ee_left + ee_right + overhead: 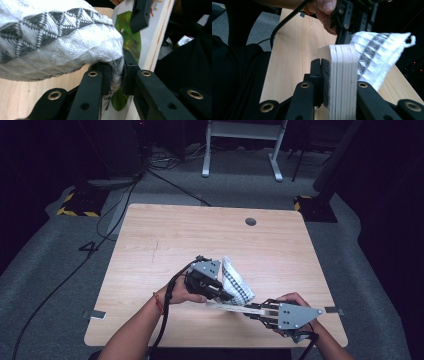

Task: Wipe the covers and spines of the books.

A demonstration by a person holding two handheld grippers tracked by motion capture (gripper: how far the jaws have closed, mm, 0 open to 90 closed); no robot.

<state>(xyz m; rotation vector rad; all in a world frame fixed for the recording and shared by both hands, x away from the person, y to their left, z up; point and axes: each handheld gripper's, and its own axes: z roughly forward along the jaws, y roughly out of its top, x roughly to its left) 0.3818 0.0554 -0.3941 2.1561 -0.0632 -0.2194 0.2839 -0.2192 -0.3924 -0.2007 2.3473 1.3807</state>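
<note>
The left gripper (226, 295) is clamped on a fold of the cloth (236, 279): in the left gripper view its two black jaws pinch the white weave (75, 47) between them, the pads pressed into the fabric. The cloth is white with bands of grey triangles and bunches up over the jaws, bulging to the left of that view. Behind it stands the board (150, 42), pale at its edge, with a green print on the face turned toward the cloth.

The right gripper (252, 310) is clamped on that board. In the right gripper view the jaws close on the two faces of the board (343, 80), whose layered plywood edge stands upright between them. The cloth (379, 55) hangs against the board's right face in that view, with a small loop at its far corner. The left gripper (343, 37) meets the cloth just past the board's top, a hand above it.

From the high view the two grippers meet near the front edge of the surface (165, 245), toward its middle. The cloth rises above the board (235, 307), which lies long and thin between the hands, raised off the wood. The left hand (182, 292) comes in from the lower left, the right hand (295, 301) from the lower right. A dark round hole (250, 222) sits at the far side of the surface.
</note>
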